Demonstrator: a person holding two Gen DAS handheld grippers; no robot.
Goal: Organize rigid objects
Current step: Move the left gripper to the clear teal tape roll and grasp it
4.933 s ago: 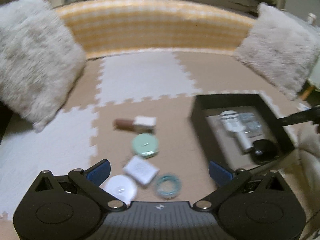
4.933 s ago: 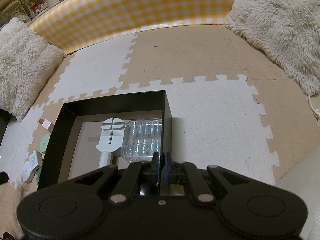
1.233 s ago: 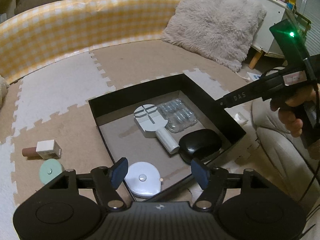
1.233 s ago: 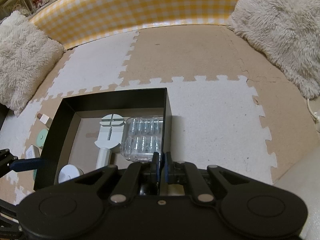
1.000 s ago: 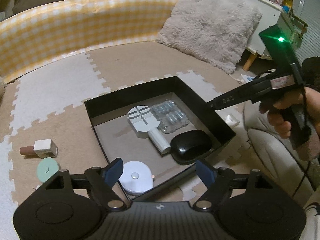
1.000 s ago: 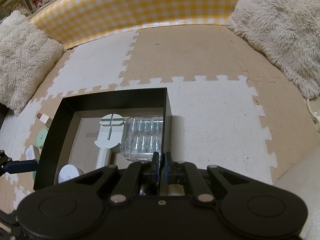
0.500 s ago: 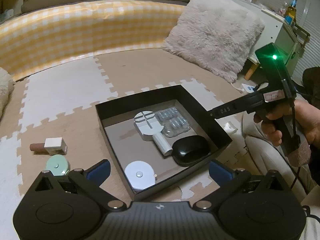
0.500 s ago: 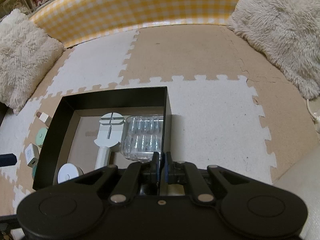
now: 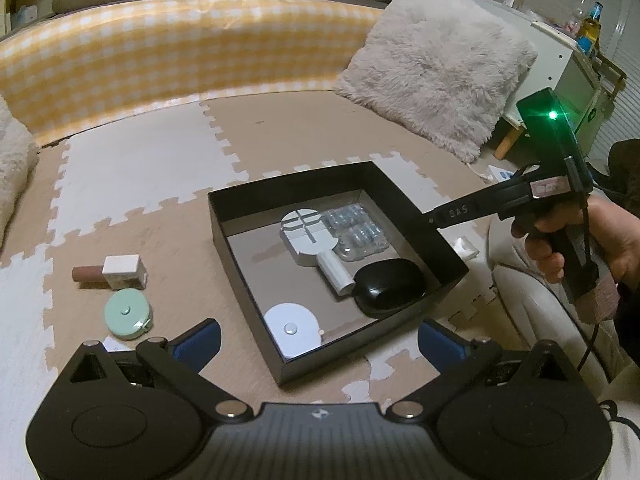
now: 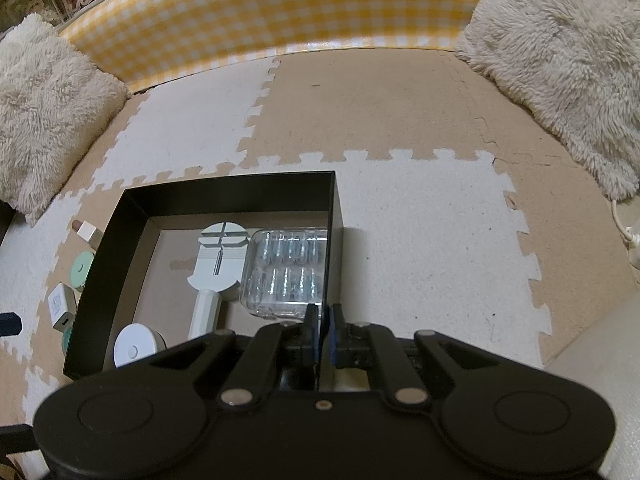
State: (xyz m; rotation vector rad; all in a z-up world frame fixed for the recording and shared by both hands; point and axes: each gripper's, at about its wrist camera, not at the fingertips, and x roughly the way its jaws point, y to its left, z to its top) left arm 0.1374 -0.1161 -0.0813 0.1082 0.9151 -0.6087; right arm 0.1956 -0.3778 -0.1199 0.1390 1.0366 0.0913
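**Left tool wide over the box's near corner, right tool clamped on its wall**

We see the black box (image 9: 256, 252) lying on the puzzle-mat floor (image 9: 132, 168), turned so that one corner points toward us in the left wrist view. Inside it, the white disc (image 9: 291, 329) lies flat in the near corner. The white watch tool (image 9: 306, 232) lies with its long axis running from the far left of the box toward the near right, its round head far and its handle near, the handle end touching the black mouse (image 9: 388, 285). The mouse's long axis runs roughly left to right. A clear blister pack (image 9: 358, 232) lies just right of the watch tool's head.

Left of the box, on the floor, the lipstick (image 9: 86, 273) lies with its long axis left to right, beside a small white box (image 9: 124, 270); the mint round case (image 9: 127, 313) lies nearer, and a white adapter (image 10: 61, 305) nearer again.

Our left tool (image 9: 318, 340) tilts downward over the near corner, its jaws having just spread fully, with nothing between them. Our right tool (image 10: 323, 334) points steeply down with its pads pressed together on the box's right wall; a hand (image 9: 580, 248) grips its handle at the right.
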